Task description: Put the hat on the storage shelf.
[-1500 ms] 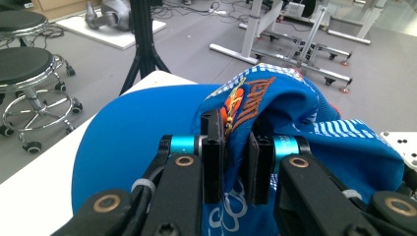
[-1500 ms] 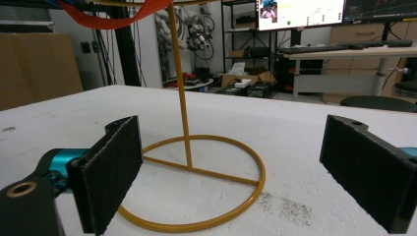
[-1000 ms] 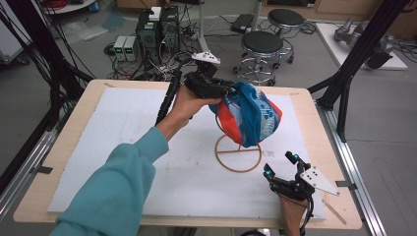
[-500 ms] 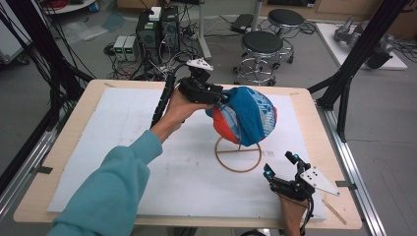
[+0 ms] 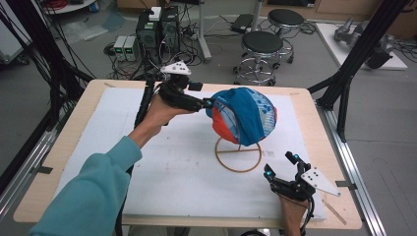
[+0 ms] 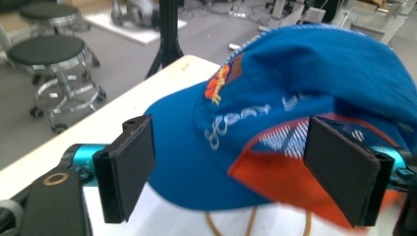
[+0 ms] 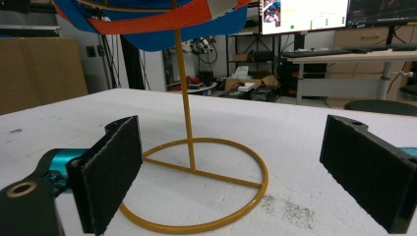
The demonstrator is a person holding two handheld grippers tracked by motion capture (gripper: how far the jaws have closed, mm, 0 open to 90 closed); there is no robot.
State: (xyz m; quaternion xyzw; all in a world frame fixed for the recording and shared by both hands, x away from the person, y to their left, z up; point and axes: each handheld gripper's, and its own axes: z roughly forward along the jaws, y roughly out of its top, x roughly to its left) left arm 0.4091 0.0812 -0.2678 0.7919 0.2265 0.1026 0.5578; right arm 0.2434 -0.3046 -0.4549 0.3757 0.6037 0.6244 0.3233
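the cap (image 5: 243, 115) sits on the stand (image 5: 238, 155). the left tongs (image 5: 206, 103) have just been opening, pads off the cap. the right tongs (image 5: 281, 165) rest wide open on the surface (image 5: 98, 147).

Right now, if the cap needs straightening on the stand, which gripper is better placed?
Left, likely. The left gripper sits right at the cap, its just-opened jaws either side of the brim without pressing. The right gripper rests open near the table edge, below the cap, facing the stand.
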